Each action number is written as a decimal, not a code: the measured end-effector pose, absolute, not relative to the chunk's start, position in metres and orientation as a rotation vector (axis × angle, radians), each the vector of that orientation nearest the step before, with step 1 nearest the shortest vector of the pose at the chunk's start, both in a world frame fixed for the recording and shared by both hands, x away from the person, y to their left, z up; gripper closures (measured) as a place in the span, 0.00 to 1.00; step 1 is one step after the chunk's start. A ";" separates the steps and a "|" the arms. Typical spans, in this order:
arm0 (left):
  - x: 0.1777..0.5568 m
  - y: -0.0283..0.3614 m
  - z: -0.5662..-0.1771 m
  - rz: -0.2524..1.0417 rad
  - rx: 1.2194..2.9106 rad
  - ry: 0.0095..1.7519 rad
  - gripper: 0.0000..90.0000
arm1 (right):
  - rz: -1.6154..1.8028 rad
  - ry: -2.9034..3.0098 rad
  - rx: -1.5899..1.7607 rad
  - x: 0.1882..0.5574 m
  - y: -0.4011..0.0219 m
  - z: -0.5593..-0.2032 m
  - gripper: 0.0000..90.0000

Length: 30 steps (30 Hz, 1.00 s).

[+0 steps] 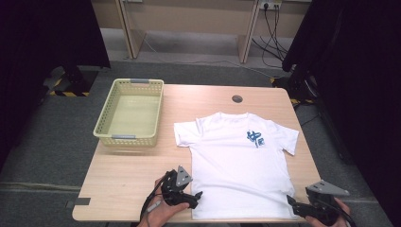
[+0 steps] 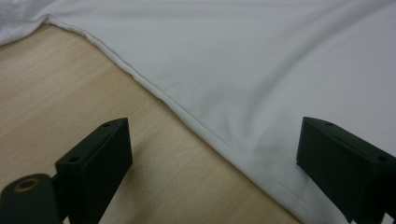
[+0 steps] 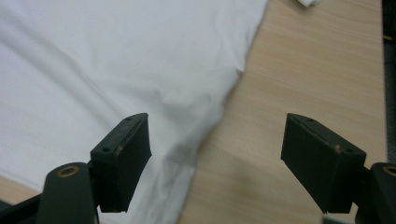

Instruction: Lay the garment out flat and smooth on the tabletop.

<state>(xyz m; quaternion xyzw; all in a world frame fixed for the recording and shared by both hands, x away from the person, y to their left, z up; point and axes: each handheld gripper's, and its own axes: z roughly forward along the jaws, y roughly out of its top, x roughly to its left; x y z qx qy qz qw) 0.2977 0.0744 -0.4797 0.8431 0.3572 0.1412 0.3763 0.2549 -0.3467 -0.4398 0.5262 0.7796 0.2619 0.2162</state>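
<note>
A white T-shirt (image 1: pixel 239 161) with a small blue print on the chest lies flat, front up, on the wooden table (image 1: pixel 132 182), its hem toward the near edge. My left gripper (image 1: pixel 198 195) is at the shirt's near left corner, jaws open. In the left gripper view the shirt's side edge (image 2: pixel 187 114) runs between the open jaws of the left gripper (image 2: pixel 212 158). My right gripper (image 1: pixel 289 201) is at the near right corner, open. The right gripper view shows the shirt's right edge (image 3: pixel 219 116) between the wide jaws of the right gripper (image 3: pixel 217 154).
A pale yellow plastic basket (image 1: pixel 130 112) stands at the table's far left with nothing in it. A round cable hole (image 1: pixel 237 99) is in the tabletop beyond the shirt's collar. Dark curtains flank the table on both sides.
</note>
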 end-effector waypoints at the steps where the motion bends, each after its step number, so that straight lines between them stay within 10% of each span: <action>1: 0.295 0.075 -0.480 0.360 2.166 0.908 0.11 | 0.711 2.172 1.449 0.259 -0.343 -0.442 0.27; 17: 0.279 0.086 -0.483 0.370 2.170 0.893 0.10 | 0.645 2.056 1.603 0.240 -0.381 -0.449 0.27; 30: 0.275 0.098 -0.483 0.366 2.141 0.878 0.10 | 0.848 2.247 1.377 0.311 -0.304 -0.443 0.27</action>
